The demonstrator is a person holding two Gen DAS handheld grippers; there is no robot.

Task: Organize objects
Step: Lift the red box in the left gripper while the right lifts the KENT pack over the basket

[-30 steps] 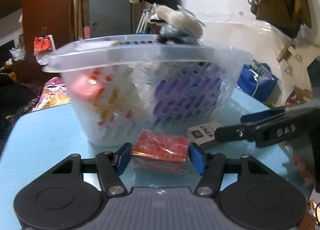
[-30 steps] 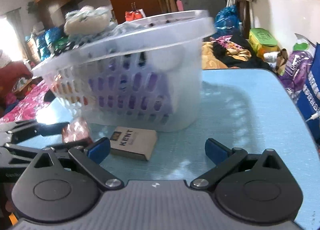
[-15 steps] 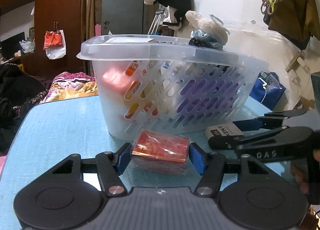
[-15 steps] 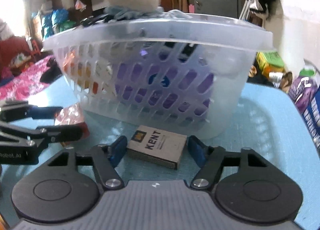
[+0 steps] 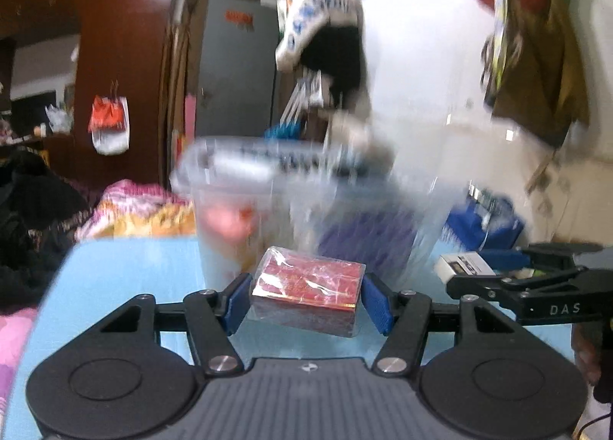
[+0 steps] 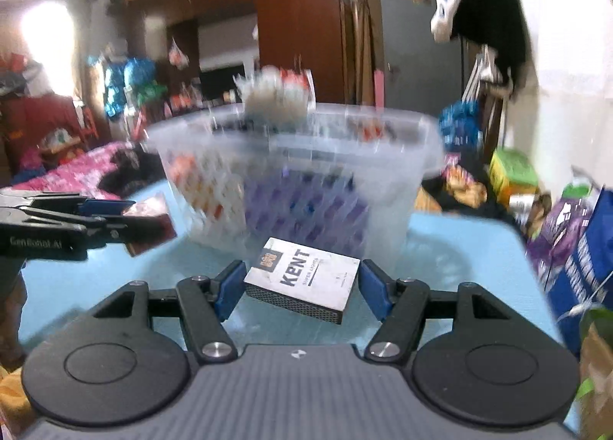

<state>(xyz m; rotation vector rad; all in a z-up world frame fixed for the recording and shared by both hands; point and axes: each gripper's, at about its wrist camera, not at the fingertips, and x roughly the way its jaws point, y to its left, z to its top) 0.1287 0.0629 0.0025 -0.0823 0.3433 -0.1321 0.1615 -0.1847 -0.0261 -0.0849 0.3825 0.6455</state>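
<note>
My left gripper is shut on a red foil-wrapped box and holds it above the blue table, in front of the clear plastic basket. My right gripper is shut on a white KENT box and holds it tilted above the table, near the basket. The basket is full of mixed items, with a pale soft toy on top. Each gripper shows in the other's view, the right one and the left one, side by side. Both views are motion-blurred.
The blue table ends close at the right, where bags stand. A bed with pink cloth lies left of the table. Clothes hang on the wall behind the basket.
Both grippers have lifted their boxes off the table and drawn back from the basket. The right gripper closed on the KENT box during the last second.
</note>
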